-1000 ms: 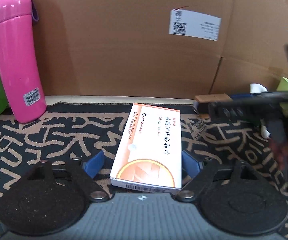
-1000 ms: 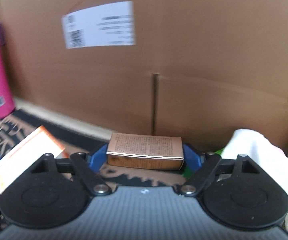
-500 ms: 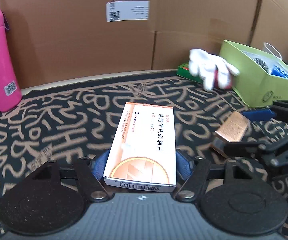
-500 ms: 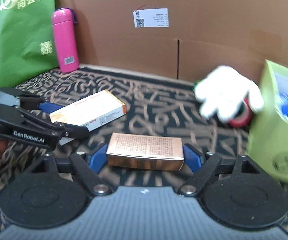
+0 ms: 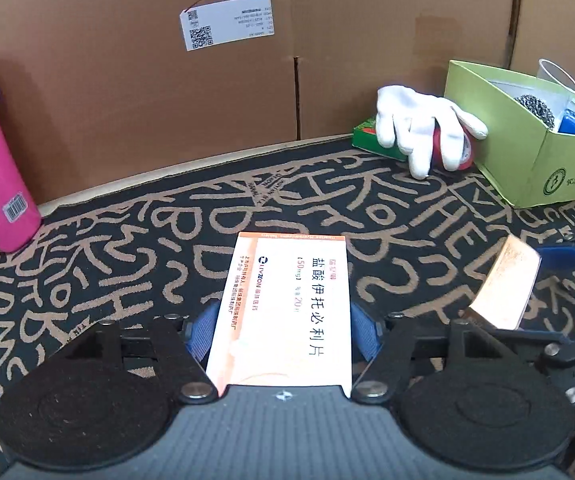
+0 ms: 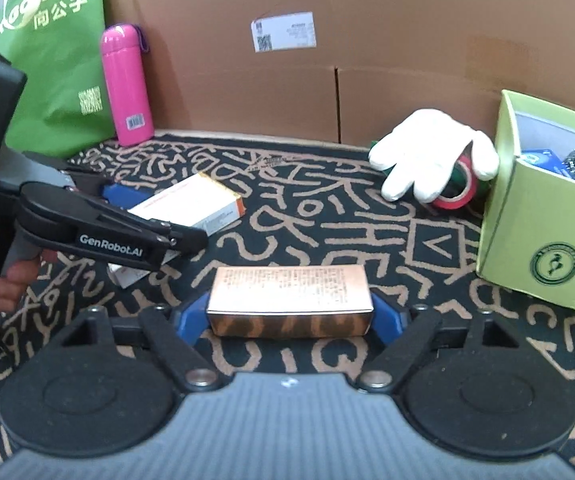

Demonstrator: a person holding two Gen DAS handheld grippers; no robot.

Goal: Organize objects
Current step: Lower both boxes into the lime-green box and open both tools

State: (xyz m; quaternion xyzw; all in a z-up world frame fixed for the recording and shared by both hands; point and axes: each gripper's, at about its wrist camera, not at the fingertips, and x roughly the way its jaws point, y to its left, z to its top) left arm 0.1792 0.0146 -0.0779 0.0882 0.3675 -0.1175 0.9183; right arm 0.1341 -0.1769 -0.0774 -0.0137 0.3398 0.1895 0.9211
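Clamping a white-and-orange medicine box (image 5: 287, 308) between its blue pads (image 5: 203, 330), the left gripper (image 5: 285, 332) holds it at lower centre of its frame; long axis runs away from the camera, near end hidden behind the gripper body. The right gripper (image 6: 289, 316) grips a copper-coloured box (image 6: 289, 300) by its short ends, long axis across the frame, lower centre. In the left view this box (image 5: 505, 282) appears tilted at right, partly covered by black linkage. Backdrop: patterned mat (image 6: 327, 224), cardboard wall (image 5: 327, 60). Pink bottle (image 6: 125, 84) upright, upper left; its top is cut off in the left view. White glove (image 6: 427, 156) draped over a red tape roll (image 6: 457, 196), mostly hidden, beside the green box (image 6: 543, 236), cut off at right.
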